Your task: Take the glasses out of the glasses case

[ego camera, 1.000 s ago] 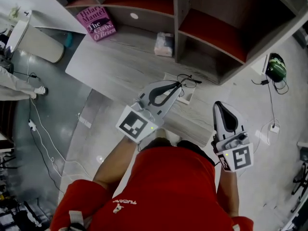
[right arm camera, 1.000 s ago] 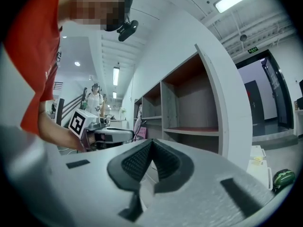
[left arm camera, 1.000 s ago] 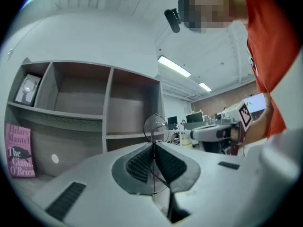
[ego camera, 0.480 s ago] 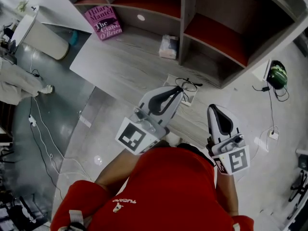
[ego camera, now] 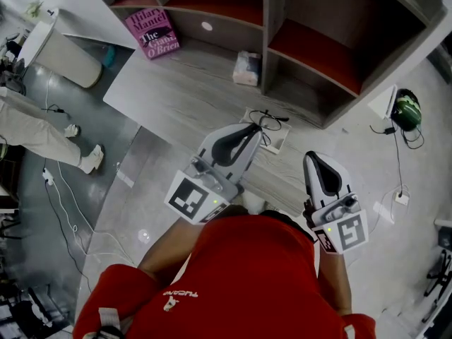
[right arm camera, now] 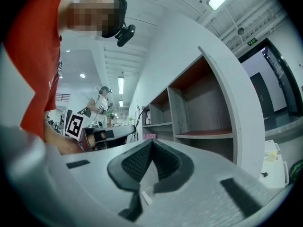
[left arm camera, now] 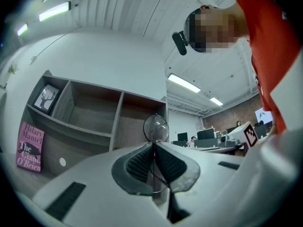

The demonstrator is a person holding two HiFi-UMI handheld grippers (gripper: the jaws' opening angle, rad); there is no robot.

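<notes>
— Fingers (left arm camera: 137, 167) on the left gripper (ego camera: 255, 128): what have they got?

— They are all but closed, pinched on the thin wire frame of the glasses (left arm camera: 155, 127). One round lens stands just above the tips, and the wire runs down between the two pads.

— What has changed in the last second?

— That gripper has come up and tipped its nose slightly upward, carrying the glasses with it. In the head view it looms larger than before. The glasses now hang over the white glasses case (ego camera: 274, 144) rather than lying in it.

— So where does the task stand?

— I judge the removal nearly done, since the glasses look clear of the case. The case stays on the counter (ego camera: 183, 90), between its near edge and the foot of the shelf unit (ego camera: 265, 41). What seems left is carrying them off and setting them down.

— Which way do they point?

— They stick out past the tips toward the shelf unit. Their long axis seems to run across the gripper's line, roughly along the counter's near edge. The wire is thin, so I hold that loosely.

— And the other one?

— The right gripper (ego camera: 316, 157) hangs well apart from the case, to its right, its fingers closed together on nothing.
</notes>
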